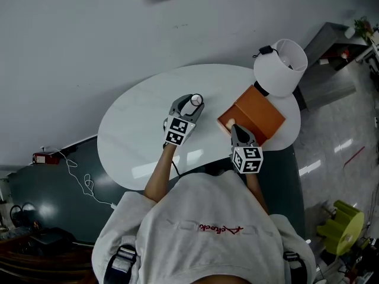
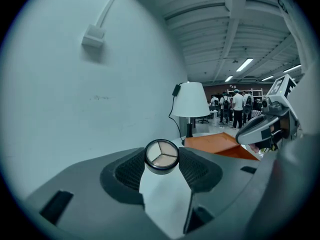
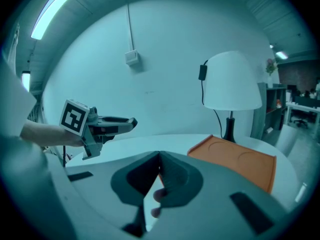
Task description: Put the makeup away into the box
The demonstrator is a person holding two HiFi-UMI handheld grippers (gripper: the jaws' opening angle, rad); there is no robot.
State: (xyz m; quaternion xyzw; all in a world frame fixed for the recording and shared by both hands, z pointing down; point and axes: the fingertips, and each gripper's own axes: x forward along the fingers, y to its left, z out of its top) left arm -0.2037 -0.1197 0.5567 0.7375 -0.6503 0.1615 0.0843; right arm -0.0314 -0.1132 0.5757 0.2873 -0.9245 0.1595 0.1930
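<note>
Gleaming white table (image 1: 136, 129), orange box (image 1: 260, 112), pale wall (image 1: 89, 40)

Only one piece of lettering: a short line of red cursive script (image 1: 220, 229) across the back of the person's pale sweatshirt (image 1: 177, 241), at 6 o'clock in the head view. It is upside down to the camera and too small to read. Black-and-white square code markers, no letters or digits, sit on the left marker cube (image 1: 178, 131) behind the left gripper (image 1: 194, 102) and on the right marker cube (image 1: 247, 159) behind the right gripper (image 1: 232, 125). One such marker faces the right gripper view at 9 o'clock.
</note>
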